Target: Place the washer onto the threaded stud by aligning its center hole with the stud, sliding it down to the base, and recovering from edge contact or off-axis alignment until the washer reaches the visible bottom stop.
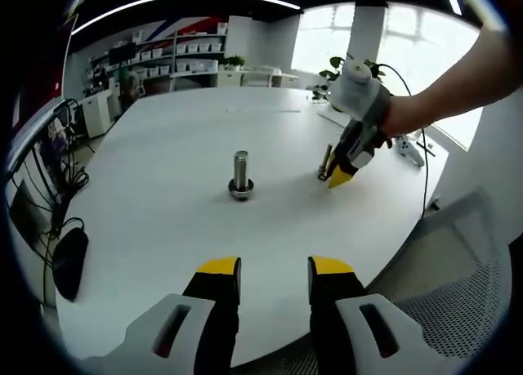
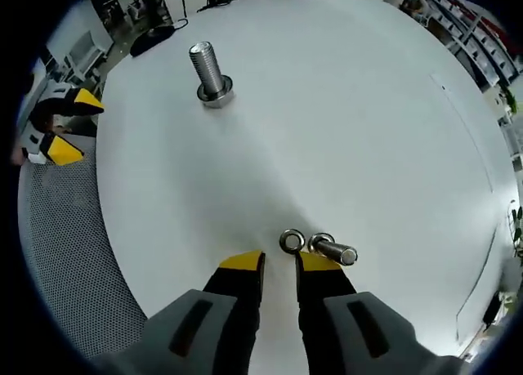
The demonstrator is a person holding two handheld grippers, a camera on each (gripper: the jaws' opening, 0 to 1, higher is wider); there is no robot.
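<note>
Threaded stud [image 2: 211,74] upright mid-table [image 2: 343,113]. Washer [image 2: 292,243] flat beside a lying bolt [image 2: 333,250], just ahead of the right gripper [image 2: 279,262], jaws parted, empty. Left gripper [image 1: 271,266] parted, empty, at table's edge.

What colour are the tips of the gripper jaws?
Yellow, on black fingers; clearest in the right gripper view.

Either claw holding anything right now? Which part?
Nothing held. The left claw is open over bare table; the right claw is open just short of the washer, which lies on the table.
</note>
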